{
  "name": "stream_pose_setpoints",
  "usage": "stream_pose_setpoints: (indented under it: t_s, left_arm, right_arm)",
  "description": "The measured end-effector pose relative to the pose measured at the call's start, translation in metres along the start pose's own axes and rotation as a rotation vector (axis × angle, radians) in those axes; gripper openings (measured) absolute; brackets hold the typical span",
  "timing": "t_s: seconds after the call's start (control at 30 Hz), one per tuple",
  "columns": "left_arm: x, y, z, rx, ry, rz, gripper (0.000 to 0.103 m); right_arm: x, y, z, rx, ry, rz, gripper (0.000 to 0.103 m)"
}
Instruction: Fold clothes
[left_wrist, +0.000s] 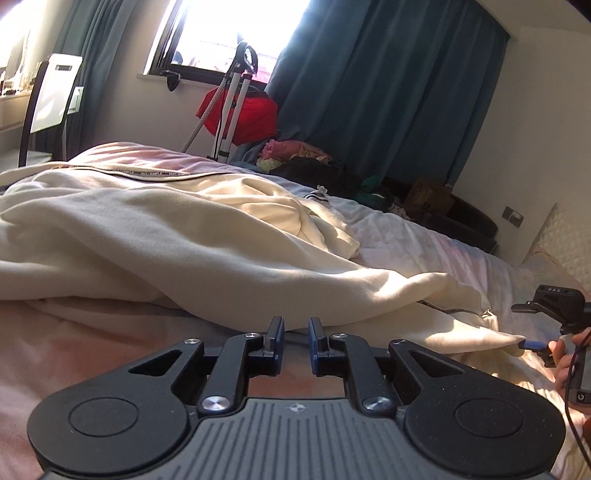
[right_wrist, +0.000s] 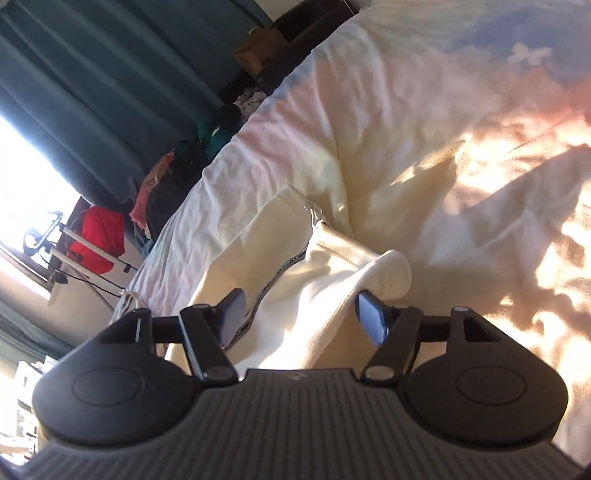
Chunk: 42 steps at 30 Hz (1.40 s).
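Note:
A cream zip-up garment (left_wrist: 184, 240) lies crumpled across the bed in the left wrist view. My left gripper (left_wrist: 296, 334) sits low at its near hem, the fingers a narrow gap apart and nothing pinched between them. At the right edge of that view, my right gripper (left_wrist: 526, 326) is at the garment's corner, with a hand behind it. In the right wrist view the right gripper (right_wrist: 299, 314) is rolled sideways and open wide. The garment (right_wrist: 295, 295) with its zip (right_wrist: 275, 271) and a rolled cuff (right_wrist: 391, 273) lies under the spread fingers, untouched by the pads.
The pale pastel bedsheet (left_wrist: 424, 243) covers the bed (right_wrist: 480, 184). Beyond the far edge are a heap of clothes (left_wrist: 295, 155), a red bag (left_wrist: 243, 114) with a metal stand, blue curtains (left_wrist: 388, 92) and a bright window. A chair (left_wrist: 51, 99) stands at the left.

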<state>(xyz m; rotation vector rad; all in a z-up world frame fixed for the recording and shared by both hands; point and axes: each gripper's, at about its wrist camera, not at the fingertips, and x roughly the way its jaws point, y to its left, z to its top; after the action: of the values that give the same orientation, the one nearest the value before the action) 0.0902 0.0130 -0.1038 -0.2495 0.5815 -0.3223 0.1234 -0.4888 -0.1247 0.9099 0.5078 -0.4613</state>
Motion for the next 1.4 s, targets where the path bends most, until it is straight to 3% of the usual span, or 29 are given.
stream_pose_setpoints:
  t_s: [0.13,0.23,0.37,0.47,0.53,0.6,0.63,0.77,0.87,0.9,0.93,0.97,1.0,1.03,1.07,1.1,1.23,1.4]
  left_arm:
    - [0.009,0.001,0.000,-0.028,0.013,0.043,0.044]
    - [0.013,0.003,0.001,-0.042,0.020,0.069,0.058]
    - [0.020,0.014,0.009,-0.112,0.016,0.069,0.078]
    - [0.025,0.026,0.014,-0.158,0.003,0.072,0.080]
    - [0.030,0.037,0.017,-0.194,0.001,0.074,0.080]
    - [0.036,0.048,0.019,-0.234,0.008,0.075,0.081]
    - [0.041,0.054,0.019,-0.260,0.015,0.077,0.081]
    - [0.054,0.077,0.019,-0.355,0.052,0.052,0.081]
    - [0.061,0.088,0.018,-0.385,0.057,0.055,0.081]
    - [0.062,0.091,0.018,-0.391,0.062,0.066,0.081]
    - [0.063,0.094,0.018,-0.398,0.066,0.070,0.081]
    - [0.062,0.095,0.018,-0.403,0.061,0.066,0.081]
    - [0.061,0.097,0.017,-0.401,0.050,0.066,0.082]
    - [0.059,0.098,0.017,-0.396,0.042,0.074,0.083]
    - [0.058,0.098,0.017,-0.393,0.038,0.081,0.083]
    - [0.057,0.099,0.018,-0.394,0.036,0.084,0.083]
    - [0.050,0.097,0.018,-0.407,0.015,0.077,0.083]
    - [0.027,0.089,0.018,-0.409,-0.027,0.077,0.083]
  right_arm:
    - [-0.006,0.011,0.003,-0.062,-0.031,0.050,0.070]
    - [-0.010,0.026,0.003,-0.121,-0.097,0.044,0.070]
    - [0.020,0.051,0.009,-0.125,-0.025,0.053,0.070]
    - [0.041,0.073,0.016,-0.105,-0.019,0.007,0.070]
    - [0.058,0.086,0.018,-0.114,-0.020,0.021,0.070]
    - [0.087,0.098,0.018,-0.125,0.057,0.007,0.069]
    - [0.102,0.104,0.018,-0.133,0.105,-0.014,0.068]
    - [0.136,0.122,0.013,-0.131,0.114,-0.152,0.070]
    - [0.172,0.131,0.008,-0.218,0.196,-0.276,0.068]
    - [0.175,0.132,0.008,-0.223,0.181,-0.280,0.066]
    - [0.178,0.134,0.008,-0.228,0.166,-0.284,0.056]
    - [0.181,0.135,0.008,-0.234,0.150,-0.289,0.053]
    - [0.182,0.139,0.009,-0.265,0.141,-0.304,0.038]
    - [0.182,0.144,0.010,-0.296,0.132,-0.320,0.016]
    - [0.180,0.148,0.013,-0.314,0.122,-0.326,0.013]
    - [0.173,0.151,0.018,-0.306,0.097,-0.305,0.008]
    - [0.126,0.177,0.041,-0.311,-0.017,-0.151,0.007]
    - [0.026,0.205,0.076,-0.289,-0.194,0.116,0.007]
